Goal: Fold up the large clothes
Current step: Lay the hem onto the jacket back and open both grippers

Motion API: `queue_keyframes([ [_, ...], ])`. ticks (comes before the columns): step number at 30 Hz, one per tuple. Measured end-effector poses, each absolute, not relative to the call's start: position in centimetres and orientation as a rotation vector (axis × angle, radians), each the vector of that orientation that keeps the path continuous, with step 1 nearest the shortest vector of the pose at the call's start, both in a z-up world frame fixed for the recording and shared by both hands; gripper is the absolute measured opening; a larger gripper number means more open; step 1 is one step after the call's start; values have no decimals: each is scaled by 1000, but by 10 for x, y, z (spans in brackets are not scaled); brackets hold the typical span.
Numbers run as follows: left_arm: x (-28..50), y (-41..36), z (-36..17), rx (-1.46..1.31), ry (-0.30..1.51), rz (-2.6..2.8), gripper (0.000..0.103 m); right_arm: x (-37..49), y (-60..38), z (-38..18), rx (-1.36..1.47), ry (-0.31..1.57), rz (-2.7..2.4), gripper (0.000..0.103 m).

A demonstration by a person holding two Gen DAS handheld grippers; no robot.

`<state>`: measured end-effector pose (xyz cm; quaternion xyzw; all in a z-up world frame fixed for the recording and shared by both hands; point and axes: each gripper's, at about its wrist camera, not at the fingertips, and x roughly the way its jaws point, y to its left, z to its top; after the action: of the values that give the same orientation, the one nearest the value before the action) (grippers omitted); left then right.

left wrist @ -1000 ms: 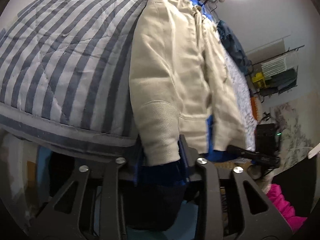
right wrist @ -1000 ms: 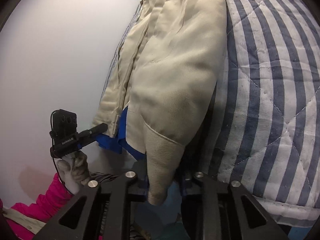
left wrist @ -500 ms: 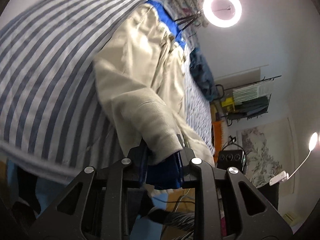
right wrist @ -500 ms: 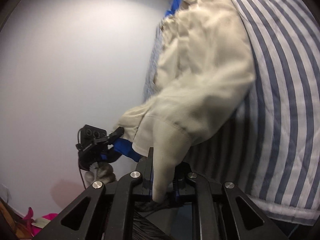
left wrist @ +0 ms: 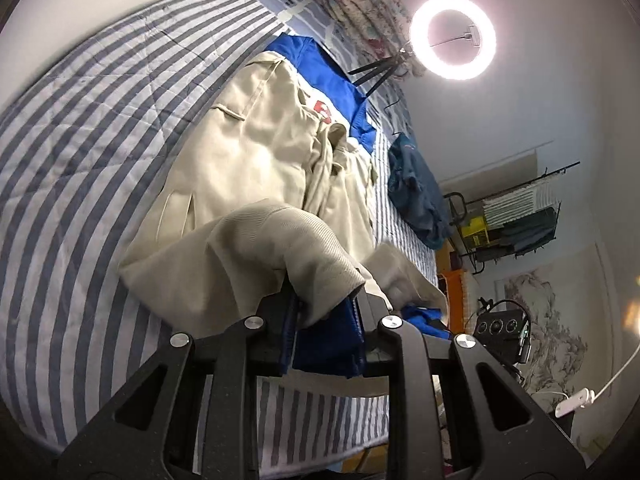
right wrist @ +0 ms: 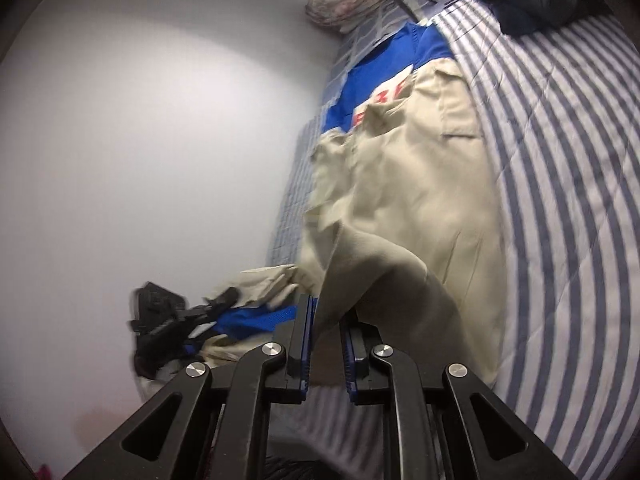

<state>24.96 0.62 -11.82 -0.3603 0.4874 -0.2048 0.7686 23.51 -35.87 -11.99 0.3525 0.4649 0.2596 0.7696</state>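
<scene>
A cream jacket (left wrist: 260, 152) with a blue lining and blue collar (left wrist: 316, 68) lies lengthwise on the blue-and-white striped quilt (left wrist: 80, 140). My left gripper (left wrist: 326, 300) is shut on its ribbed cuff (left wrist: 280, 236) and a fold of blue lining, lifted above the bed. My right gripper (right wrist: 326, 312) is shut on a raised fold of the same jacket (right wrist: 420, 200), cloth draping over the right finger. The right wrist view shows the left gripper (right wrist: 180, 316) low on the left, blurred, with blue and cream cloth at it.
A dark teal garment (left wrist: 416, 196) lies on the quilt's far side. A floral bundle (left wrist: 360, 12) sits at the head of the bed, beside a lit ring light (left wrist: 452, 38). A clothes rack (left wrist: 516, 220) stands beyond the bed. A white wall (right wrist: 140, 140) borders the bed.
Both grippers have risen and moved up over the bed with the jacket's lower end in them. The jacket end that hung over the bed's edge is now lifted above the quilt.
</scene>
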Motion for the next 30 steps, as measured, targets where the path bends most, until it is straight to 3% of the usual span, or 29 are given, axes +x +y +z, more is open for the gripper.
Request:
queue_keyframes([
  [9, 279, 1, -139, -789, 1083, -390, 22, 284, -355, -149, 772, 1060, 489, 12],
  [12, 283, 1, -143, -792, 1094, -378, 22, 290, -358, -155, 777, 1071, 496, 16],
  [13, 285, 1, -142, -785, 1103, -368, 22, 291, -359, -155, 779, 1070, 495, 23],
  [16, 288, 4, -136, -791, 1110, -381, 35, 291, -371, -150, 816, 1059, 503, 64],
  [17, 289, 6, -134, -793, 1105, -386, 42, 290, -377, -146, 839, 1046, 509, 73],
  [18, 291, 9, -130, -798, 1095, -388, 54, 288, -385, -141, 868, 1021, 516, 74],
  [20, 290, 20, -119, -801, 1048, -378, 63, 285, -400, -132, 899, 970, 526, 73],
  [24, 291, 42, -105, -715, 984, -355, 63, 272, -414, -123, 809, 950, 469, 71],
  [30, 297, 36, -130, -505, 1053, -382, 63, 251, -410, -145, 653, 1031, 428, 70],
])
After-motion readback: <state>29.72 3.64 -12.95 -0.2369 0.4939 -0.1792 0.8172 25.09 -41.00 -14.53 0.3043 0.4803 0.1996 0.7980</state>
